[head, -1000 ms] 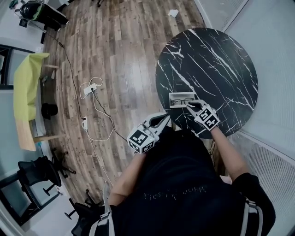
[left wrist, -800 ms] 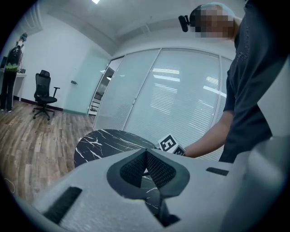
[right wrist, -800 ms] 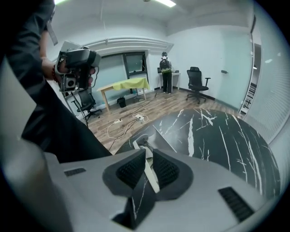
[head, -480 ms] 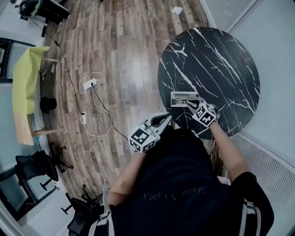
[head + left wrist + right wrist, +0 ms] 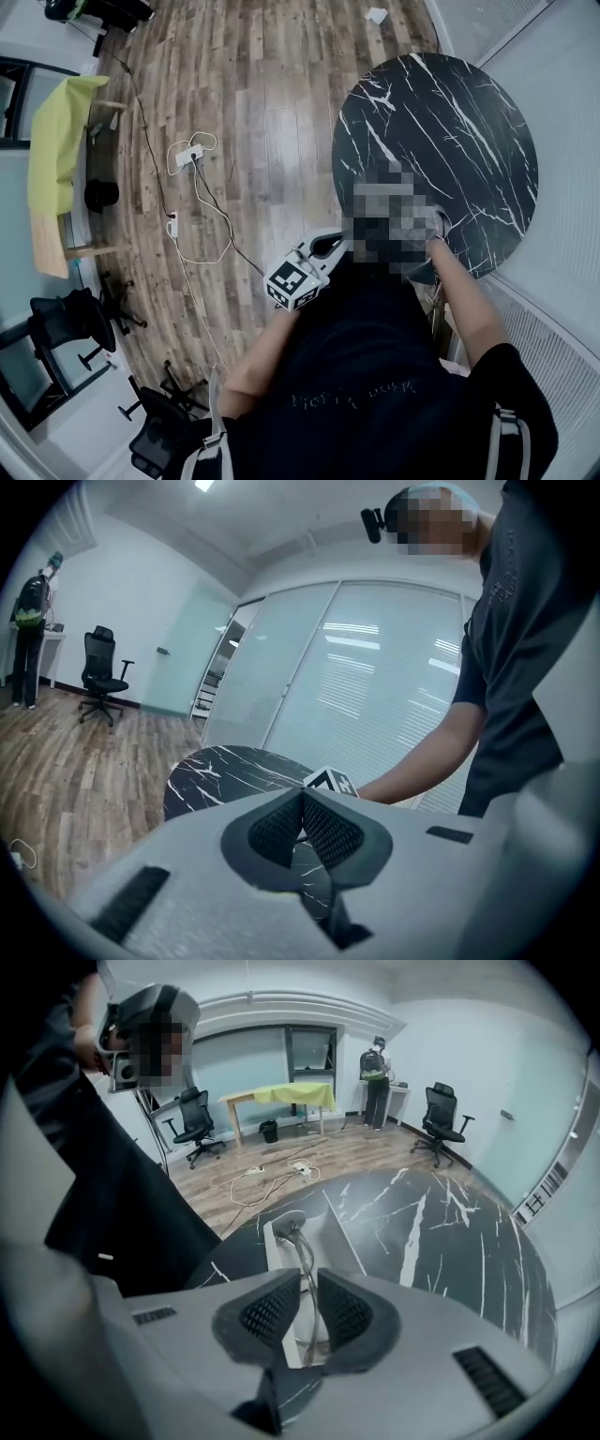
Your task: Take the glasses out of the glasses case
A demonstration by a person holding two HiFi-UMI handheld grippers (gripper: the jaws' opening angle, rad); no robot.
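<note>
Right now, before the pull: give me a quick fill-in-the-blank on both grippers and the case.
1. The left gripper is empty, its fingers ___.
2. The right gripper has the ___ between its fingers, inside the open white case.
3. The case sits on a black, white-veined table whose top is ___.

Missing words: shut; glasses; round.

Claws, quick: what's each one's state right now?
Left claw: closed, empty.
Right claw: slightly open, straddling the glasses in the case.
</note>
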